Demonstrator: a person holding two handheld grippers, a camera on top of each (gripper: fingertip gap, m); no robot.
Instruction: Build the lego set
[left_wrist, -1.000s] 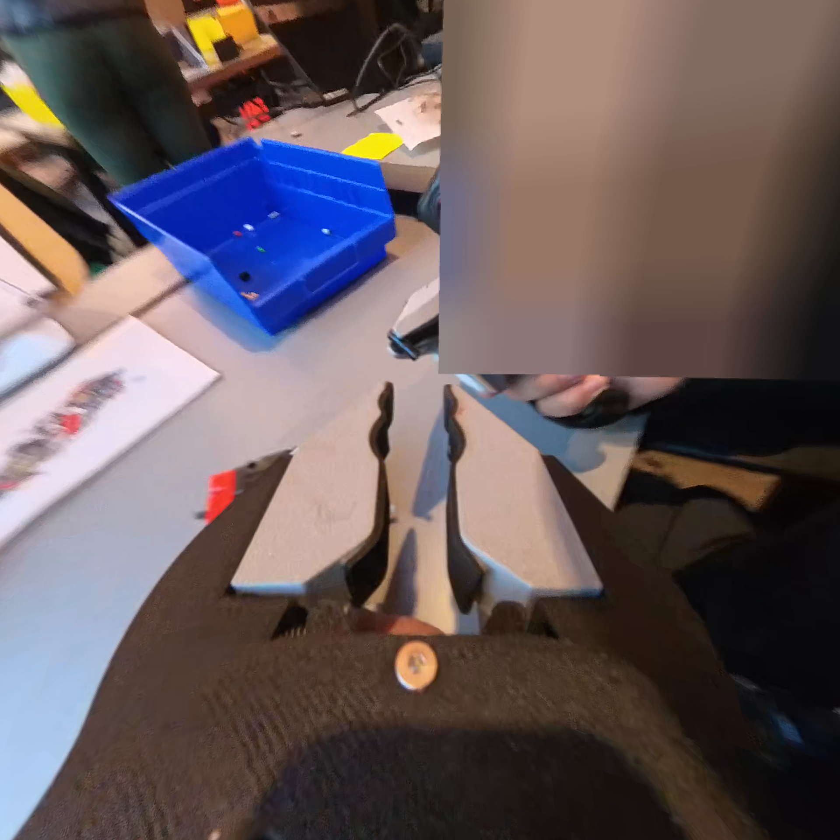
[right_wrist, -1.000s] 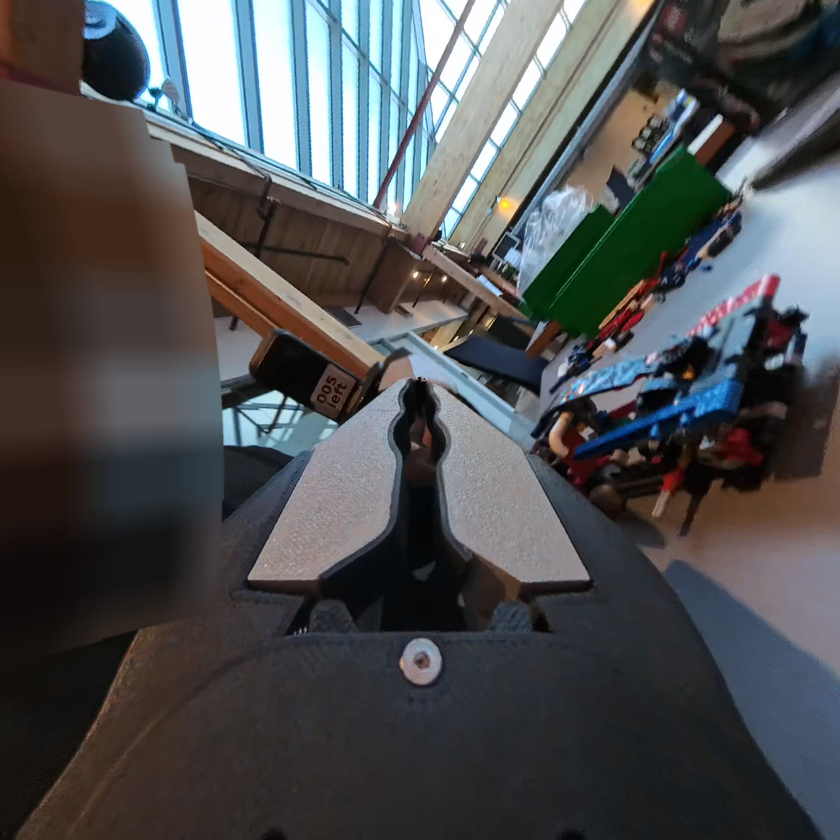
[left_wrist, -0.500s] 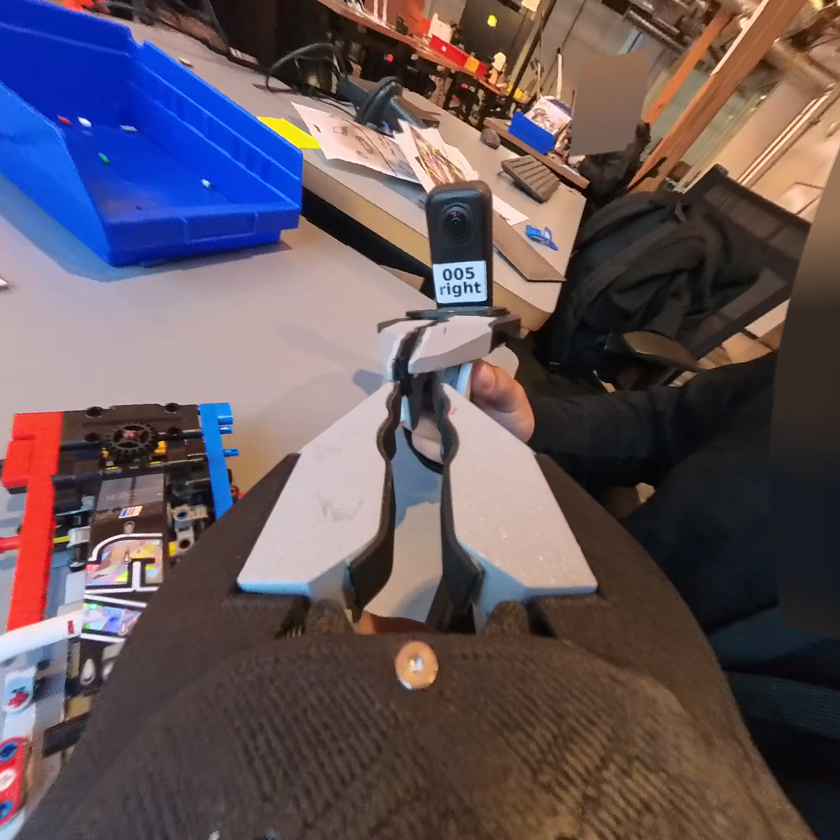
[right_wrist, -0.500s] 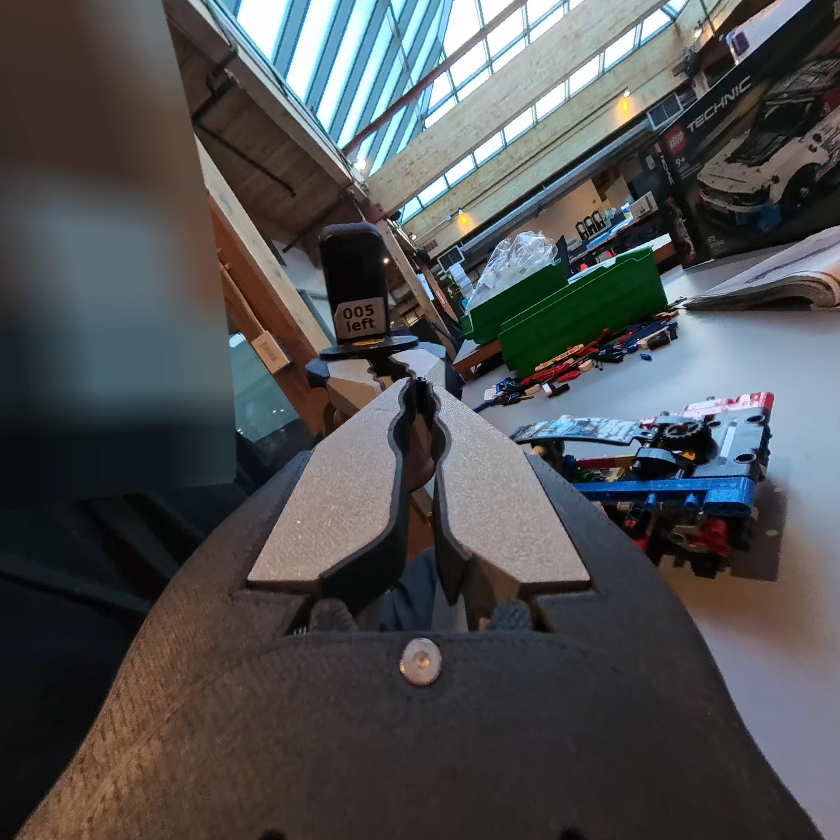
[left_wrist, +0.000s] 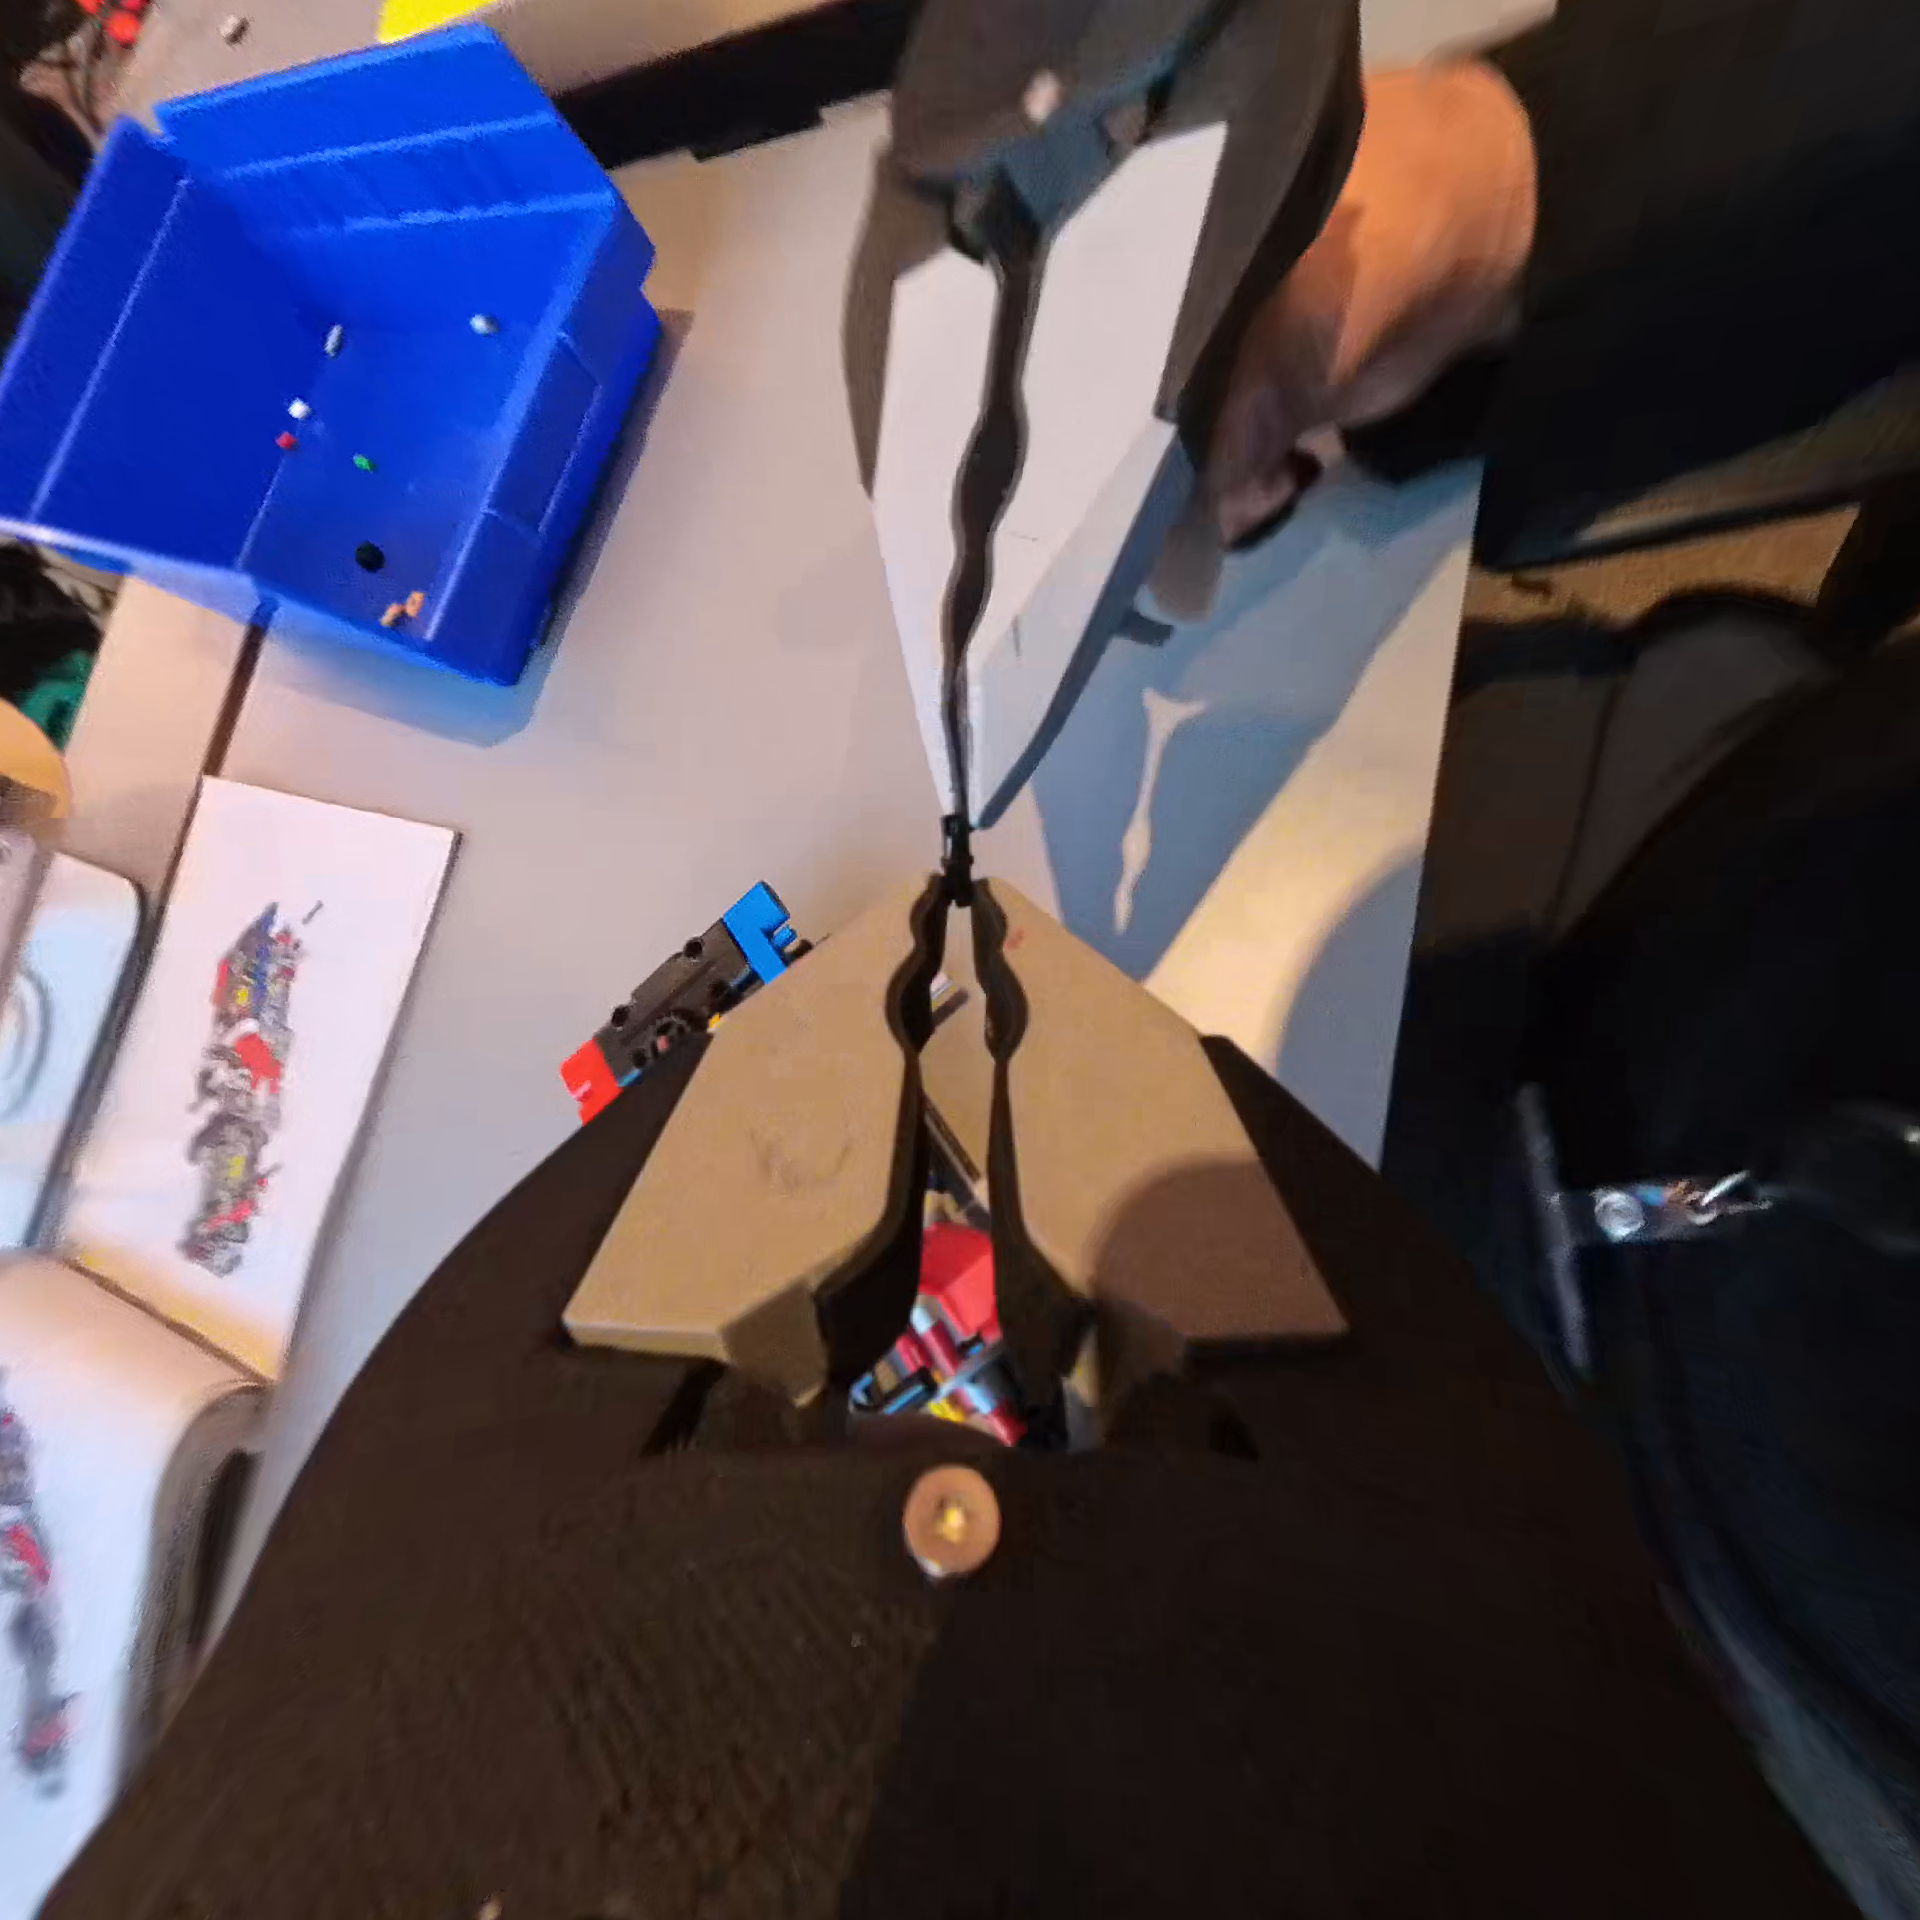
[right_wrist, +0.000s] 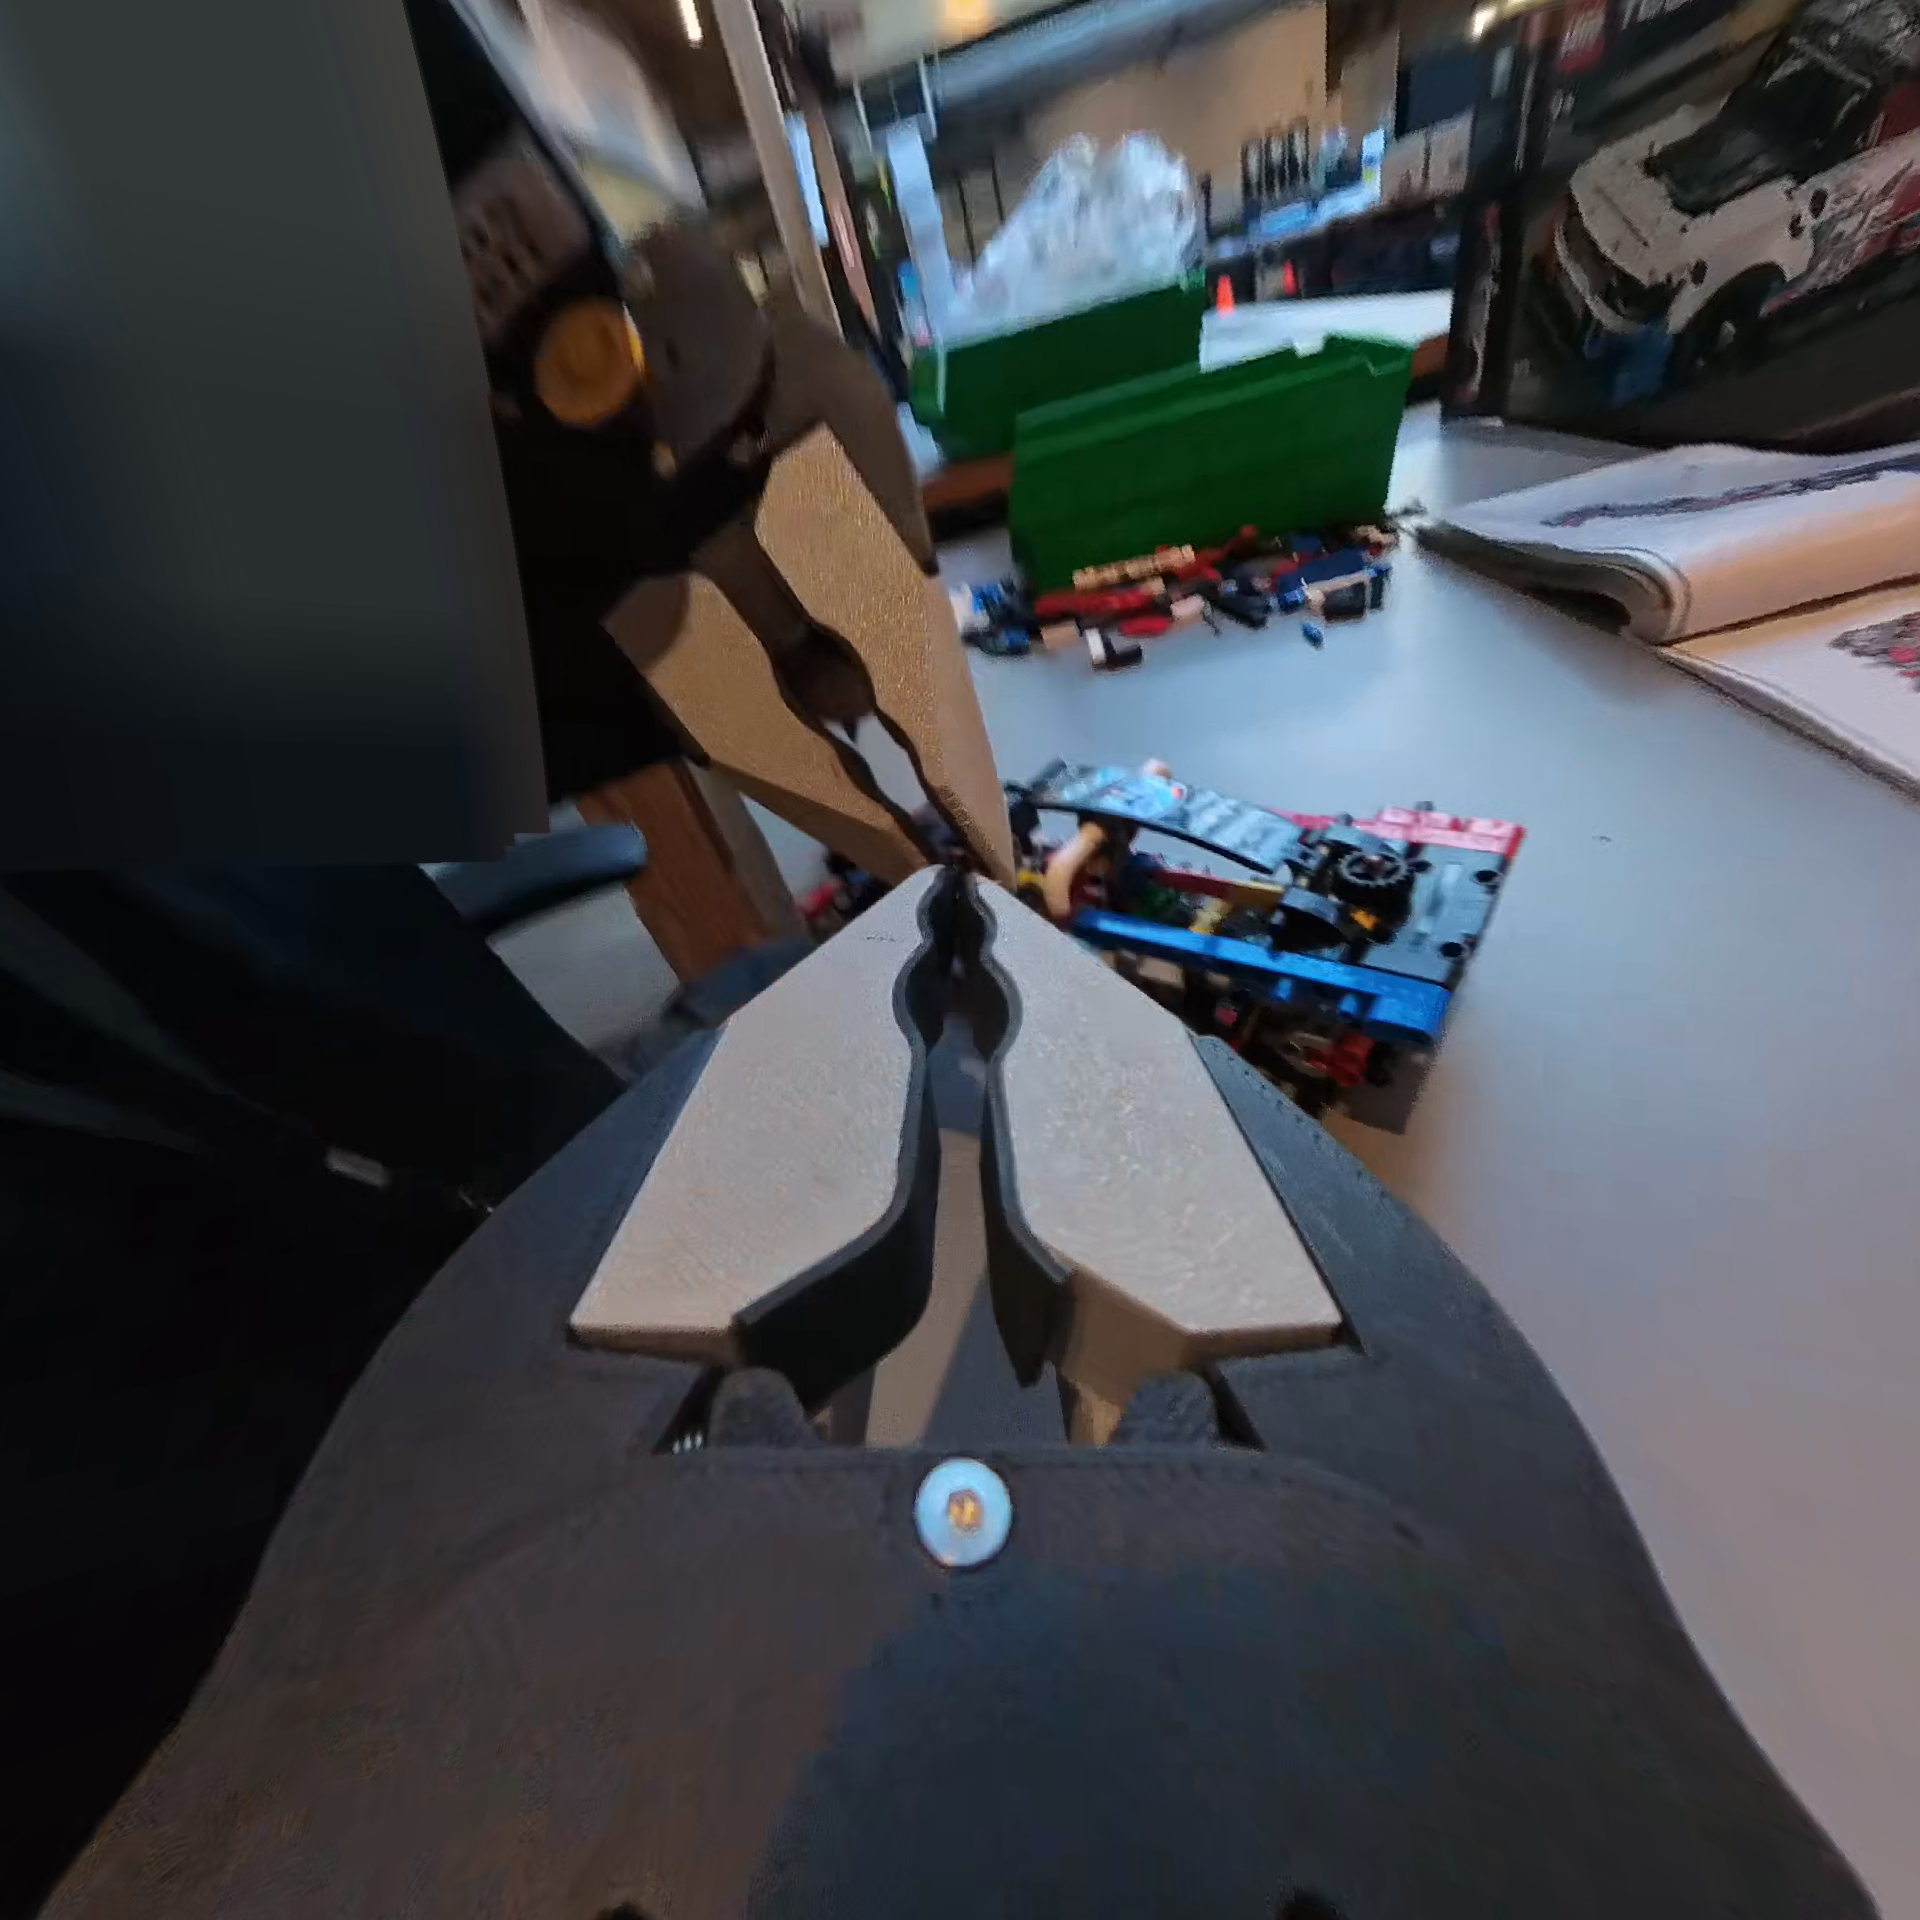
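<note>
My left gripper (left_wrist: 954, 891) and my right gripper (right_wrist: 952, 891) meet tip to tip in the air above the table's near edge. A small black lego piece (left_wrist: 954, 842) sits between the two pairs of tips, and both grippers look shut on it. In the left wrist view the right gripper (left_wrist: 958, 816) comes down from the top, held by a hand. In the right wrist view the left gripper (right_wrist: 961, 847) comes in from the upper left. The part-built lego model (right_wrist: 1299, 920), blue, red and black, lies on the grey table just beyond the tips. It also shows below my left fingers (left_wrist: 717, 971).
A blue bin (left_wrist: 499, 520) with a few tiny parts stands at the far left. A printed instruction sheet (left_wrist: 312, 883) lies left of the model. Green bins (right_wrist: 1195, 457), a pile of loose pieces (right_wrist: 1174, 592), an open booklet (right_wrist: 1714, 530) and the set's box (right_wrist: 1714, 208) stand behind. Both grippers' tips are close together, under 4 cm apart.
Both views have swung down toward the table. The two grippers have come together tip to tip, and my left gripper has closed from slightly open to shut.
</note>
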